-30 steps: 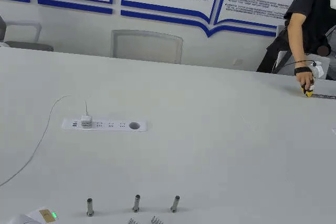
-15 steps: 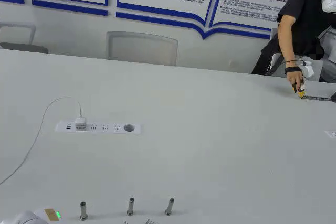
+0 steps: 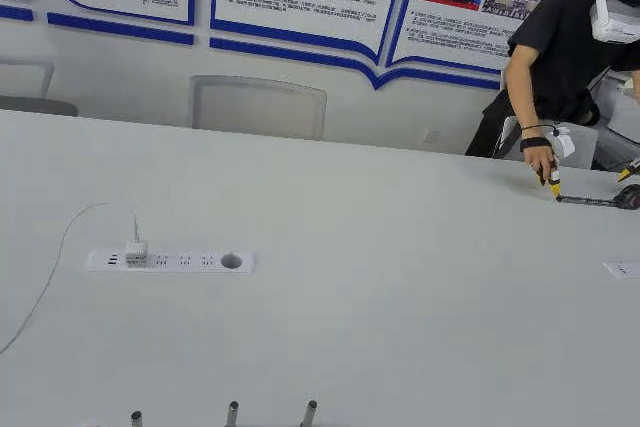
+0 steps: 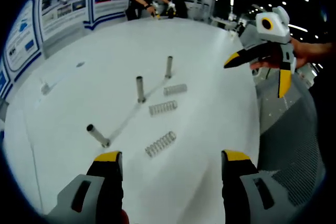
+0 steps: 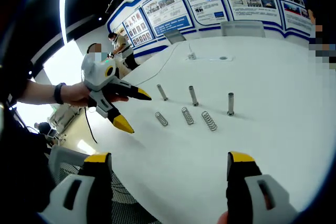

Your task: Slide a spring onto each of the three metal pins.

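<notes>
Two grippers: both off the table (image 5: 273, 77), jaws spread wide, nothing held.
left gripper (image 5: 137, 113): hovers left of the row; keep it clear or use it to steady a pin.
pins: left pin (image 5: 162, 92), middle pin (image 5: 193, 95), right pin (image 5: 230, 103) stand in a row, all bare.
springs: left spring (image 5: 161, 118), middle spring (image 5: 187, 115), right spring (image 5: 208, 120) lie flat just in front of the pins.
right gripper (image 5: 168, 157): pinch one spring near its end, lightly; it likely squashes or pops out.
seating: tip it upright, centre it over the pin top, lower straight, then let go.
</notes>
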Available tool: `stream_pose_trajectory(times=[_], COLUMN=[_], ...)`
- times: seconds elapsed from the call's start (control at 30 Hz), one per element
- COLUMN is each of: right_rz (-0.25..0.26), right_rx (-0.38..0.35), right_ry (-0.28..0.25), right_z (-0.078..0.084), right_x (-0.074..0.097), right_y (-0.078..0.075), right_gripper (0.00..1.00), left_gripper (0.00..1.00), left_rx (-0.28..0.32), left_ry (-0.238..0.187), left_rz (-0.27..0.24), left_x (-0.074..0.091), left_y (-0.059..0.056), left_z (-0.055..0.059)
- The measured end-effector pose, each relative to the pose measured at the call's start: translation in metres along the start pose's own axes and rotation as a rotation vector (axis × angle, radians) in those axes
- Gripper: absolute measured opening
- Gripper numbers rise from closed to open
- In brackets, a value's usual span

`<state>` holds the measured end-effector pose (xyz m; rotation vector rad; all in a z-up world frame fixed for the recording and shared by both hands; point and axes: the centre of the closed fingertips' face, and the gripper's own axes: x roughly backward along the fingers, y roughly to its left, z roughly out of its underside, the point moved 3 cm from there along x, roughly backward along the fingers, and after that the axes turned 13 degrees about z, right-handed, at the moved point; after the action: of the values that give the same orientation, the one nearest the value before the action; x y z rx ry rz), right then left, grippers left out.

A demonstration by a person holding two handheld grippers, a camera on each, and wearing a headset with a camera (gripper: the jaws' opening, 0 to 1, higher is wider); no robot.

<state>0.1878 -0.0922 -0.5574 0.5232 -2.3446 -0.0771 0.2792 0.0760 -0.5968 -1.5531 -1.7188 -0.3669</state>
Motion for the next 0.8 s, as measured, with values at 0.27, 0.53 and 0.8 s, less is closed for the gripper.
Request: stream_pose_trajectory(times=[0.27,0.53,0.8], right_rz=[-0.002,-0.005,-0.005], right_rx=[0.001,-0.007,-0.013], right_ry=[0.005,0.007,0.010], right_z=[0.001,0.002,0.003], right_x=[0.000,-0.001,-0.002], right_y=[-0.002,-0.003,-0.005], right_gripper=[0.92,0.92,0.92], left_gripper=[0.77,0.75,0.73], left_rx=[0.001,-0.020,-0.021], left_ry=[0.012,0.047,0.051], left_rz=[0.030,0.042,0.064], left_x=[-0.010,-0.024,-0.032], left_y=[0.007,0.009,0.010], left_z=[0.002,0.005,0.005])
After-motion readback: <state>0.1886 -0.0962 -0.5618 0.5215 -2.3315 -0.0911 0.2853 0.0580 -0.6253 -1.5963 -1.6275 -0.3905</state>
